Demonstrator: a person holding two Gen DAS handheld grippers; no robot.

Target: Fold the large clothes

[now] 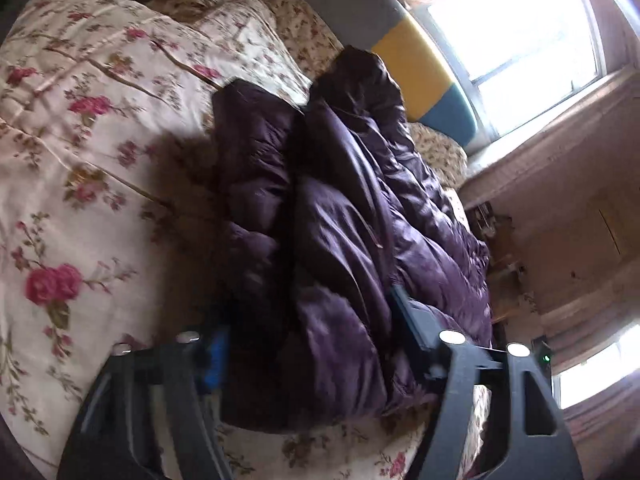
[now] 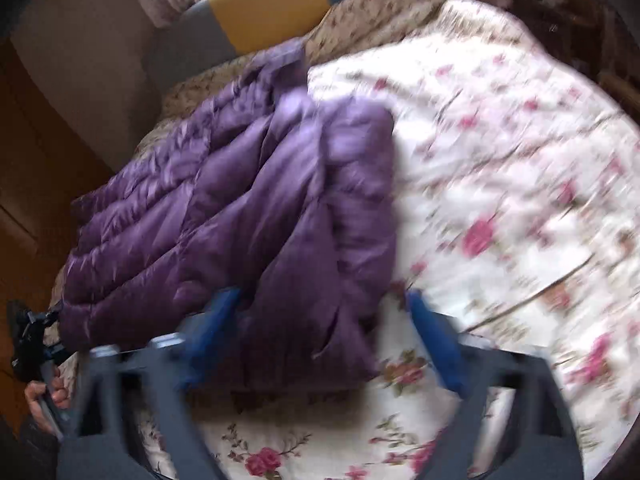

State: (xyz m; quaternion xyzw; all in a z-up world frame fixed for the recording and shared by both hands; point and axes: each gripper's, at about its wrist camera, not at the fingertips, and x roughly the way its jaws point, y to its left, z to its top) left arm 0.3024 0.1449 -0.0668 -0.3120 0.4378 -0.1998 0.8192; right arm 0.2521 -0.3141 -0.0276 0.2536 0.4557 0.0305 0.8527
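Observation:
A purple quilted puffer jacket (image 1: 340,208) lies folded lengthwise on a floral bedspread (image 1: 80,152). In the left wrist view my left gripper (image 1: 310,326) stands open over the jacket's near end, and the padded fabric bulges between its two fingers without being pinched. In the right wrist view the jacket (image 2: 240,200) reaches from the near edge up to the left. My right gripper (image 2: 322,316) is open astride its near right corner. One blue finger (image 2: 224,312) lies over the fabric and the other sits just off the jacket's edge. The left gripper (image 2: 28,336) shows at the far left, held by a hand (image 2: 44,396).
A grey, yellow and teal headboard (image 1: 416,76) stands at the far end of the bed under a bright window (image 1: 516,52). Floral pillows (image 2: 384,4) lie by it. Wooden floor (image 2: 36,184) borders the bed on one side. The bedspread (image 2: 500,160) stretches wide to the jacket's right.

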